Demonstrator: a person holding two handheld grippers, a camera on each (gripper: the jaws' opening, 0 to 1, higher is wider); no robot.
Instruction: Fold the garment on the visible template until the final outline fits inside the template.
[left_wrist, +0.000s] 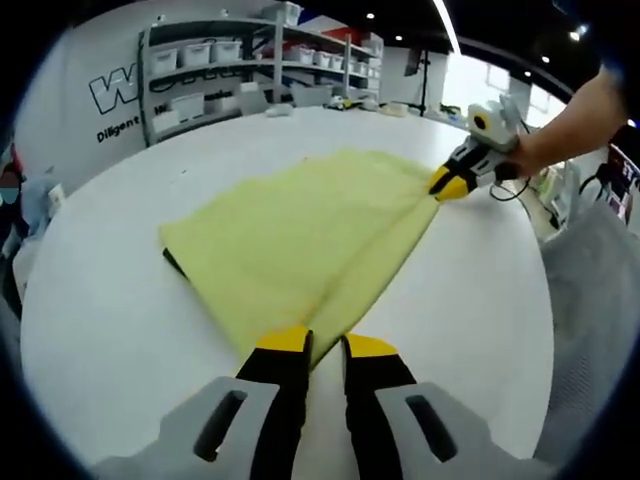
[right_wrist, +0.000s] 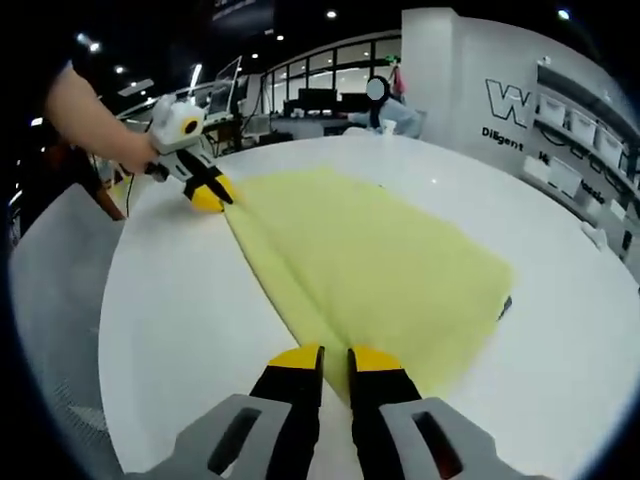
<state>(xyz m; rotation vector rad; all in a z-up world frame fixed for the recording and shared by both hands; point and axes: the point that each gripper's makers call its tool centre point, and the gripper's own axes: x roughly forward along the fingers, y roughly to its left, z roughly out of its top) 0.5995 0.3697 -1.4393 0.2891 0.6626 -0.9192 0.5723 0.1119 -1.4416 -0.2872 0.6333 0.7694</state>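
Your two grippers sit at opposite ends of one folded edge of the yellow garment (left_wrist: 300, 240), which lies spread on the round white table (left_wrist: 110, 300), toward its middle. That edge is the long axis that matters: it runs straight from your left gripper (left_wrist: 326, 348) to your right gripper (left_wrist: 449, 187), so any carry-over has to move both ends together, across that line, toward the cloth's far side. Each pair of jaws is pinched nearly closed on its end of the fold, with cloth between the tips. In the right gripper view the right gripper (right_wrist: 336, 355) and left gripper (right_wrist: 212, 196) show the same line. Both views show a dark sliver, likely the template (left_wrist: 176, 262), peeking from under one corner; its outline is otherwise covered.
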